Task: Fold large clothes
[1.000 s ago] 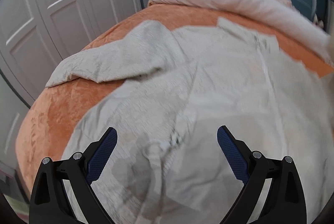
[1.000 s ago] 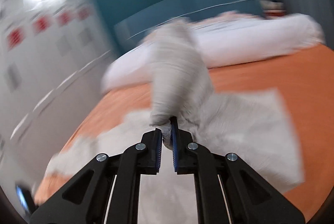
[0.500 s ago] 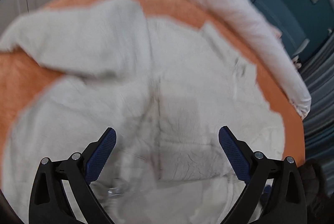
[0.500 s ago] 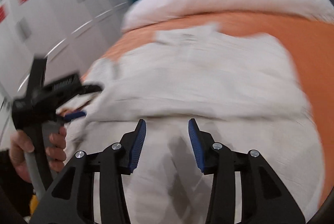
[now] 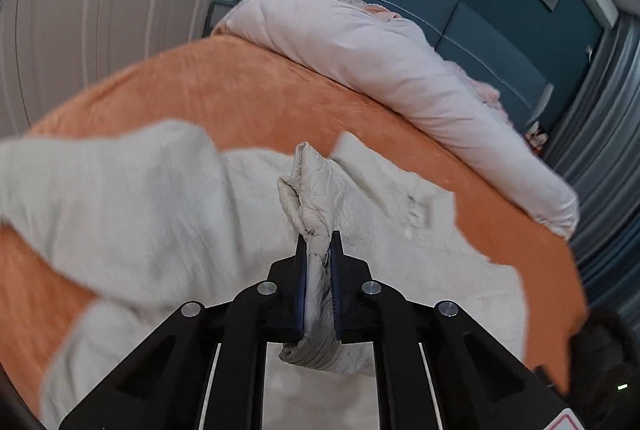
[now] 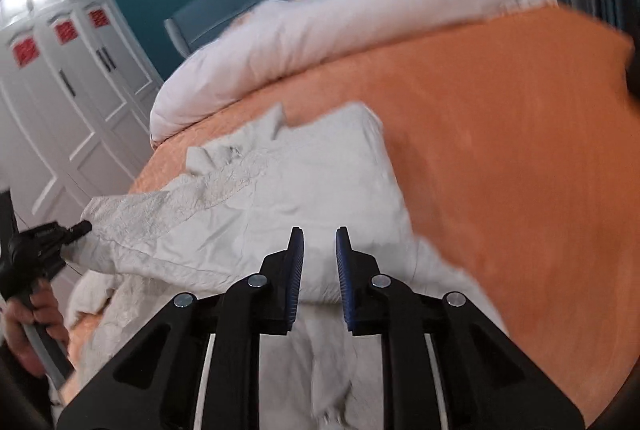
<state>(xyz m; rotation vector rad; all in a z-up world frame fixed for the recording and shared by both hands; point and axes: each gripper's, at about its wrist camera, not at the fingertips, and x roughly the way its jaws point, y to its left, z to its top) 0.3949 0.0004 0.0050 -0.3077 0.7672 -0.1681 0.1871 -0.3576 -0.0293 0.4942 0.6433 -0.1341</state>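
The left black two-finger tool (image 5: 318, 250) points down at a slant over the bed, and its jaws are closing with their blue pads pressed on a bunched, crinkled ridge of the pale grey-white fabric garment (image 5: 316, 197); the pinched fold stands up between the pads and a lump of it hangs below them. From the right wrist view the same left tool (image 6: 82, 228) shows at the left edge, its tip at a stretched corner of the garment (image 6: 280, 189), with a person's hand (image 6: 34, 326) wrapped round its grey handle. The right black two-finger tool (image 6: 319, 250) also slants downward, just above the middle of the garment; its jaws are closing but a narrow gap remains between the blue pads, and they grip nothing, the cloth lying beneath them. The garment is spread across the orange plush bed cover (image 6: 500, 149), rumpled, with one broad flap (image 5: 112, 189) blurred at the left of the left wrist view and a collar-like notch at its far edge. The part pulled toward the left tool is drawn taut into a creased band. A rolled white duvet (image 5: 400, 69) lies along the far side of the bed, before a dark teal padded headboard (image 5: 440, 1). White panelled wardrobe doors (image 6: 72, 101) stand to the left.
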